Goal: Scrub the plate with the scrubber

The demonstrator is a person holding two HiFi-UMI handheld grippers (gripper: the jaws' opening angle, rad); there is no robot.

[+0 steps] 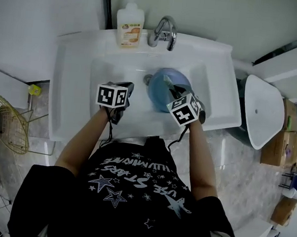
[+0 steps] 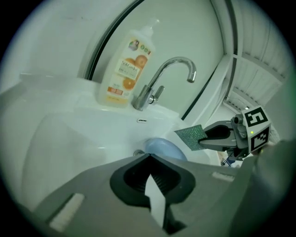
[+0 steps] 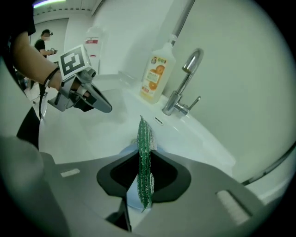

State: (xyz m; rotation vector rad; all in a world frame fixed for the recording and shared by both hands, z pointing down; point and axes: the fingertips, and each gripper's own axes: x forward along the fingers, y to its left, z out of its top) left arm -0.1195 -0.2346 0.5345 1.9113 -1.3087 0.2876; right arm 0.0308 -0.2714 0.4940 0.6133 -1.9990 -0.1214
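A light blue plate [image 1: 158, 94] lies in the basin of the white sink [image 1: 69, 83], near the drain. My right gripper [image 1: 170, 85] hovers over it, shut on a green mesh scrubber [image 3: 144, 136] that stands on edge between the jaws. In the left gripper view the scrubber [image 2: 192, 137] hangs just above the plate [image 2: 164, 148]. My left gripper [image 1: 127, 88] is held over the basin's left side, shut with nothing in it. In the right gripper view the plate [image 3: 127, 149] peeks out behind the jaws.
An orange soap bottle [image 1: 130, 24] and a chrome faucet [image 1: 164, 32] stand on the sink's back ledge. A white lidded bin [image 1: 261, 111] and cardboard boxes [image 1: 285, 141] sit to the right, and a yellow wire basket [image 1: 10, 122] to the left.
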